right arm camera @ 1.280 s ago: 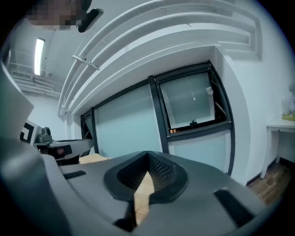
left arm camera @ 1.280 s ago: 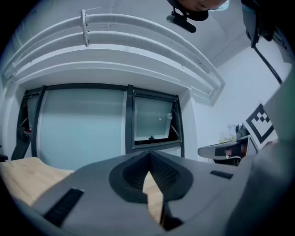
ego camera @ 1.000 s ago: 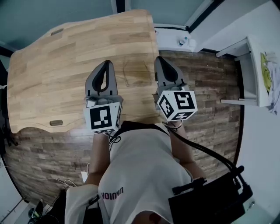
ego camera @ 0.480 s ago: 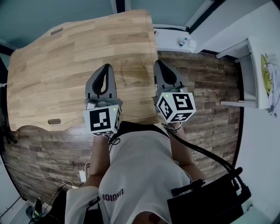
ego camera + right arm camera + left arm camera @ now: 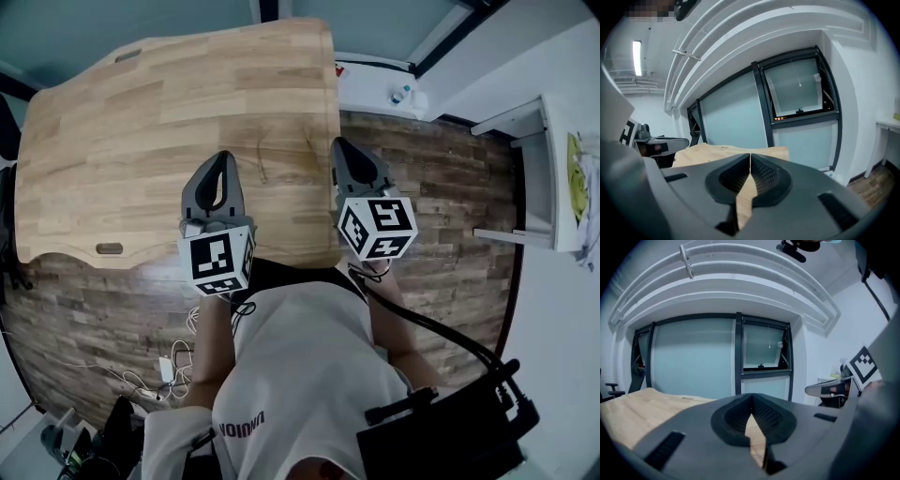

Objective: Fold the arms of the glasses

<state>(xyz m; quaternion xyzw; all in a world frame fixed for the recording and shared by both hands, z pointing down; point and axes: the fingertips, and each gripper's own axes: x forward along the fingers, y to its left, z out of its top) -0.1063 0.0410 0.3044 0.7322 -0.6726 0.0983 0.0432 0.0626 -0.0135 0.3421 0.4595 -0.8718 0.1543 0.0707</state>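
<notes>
A thin wire pair of glasses (image 5: 284,155) shows only as faint dark lines on the wooden table (image 5: 122,141), between my two grippers. My left gripper (image 5: 222,157) hovers over the table just left of those lines, its jaws shut with nothing in them. My right gripper (image 5: 338,143) is at the table's right edge, just right of the lines, also shut and empty. In the left gripper view the closed left gripper (image 5: 751,398) points across the table toward the windows. The right gripper view shows the closed right gripper (image 5: 750,157) the same way. Neither gripper view shows the glasses.
A white cabinet with a small bottle (image 5: 397,94) stands behind the table's right corner. A white desk (image 5: 525,169) is at the right, a black case (image 5: 450,431) on the floor at the lower right. Cables (image 5: 169,366) lie on the wooden floor at the left.
Both grippers have sunk a little toward the table and tipped their noses down. Both stayed shut. The head view has shifted slightly.
</notes>
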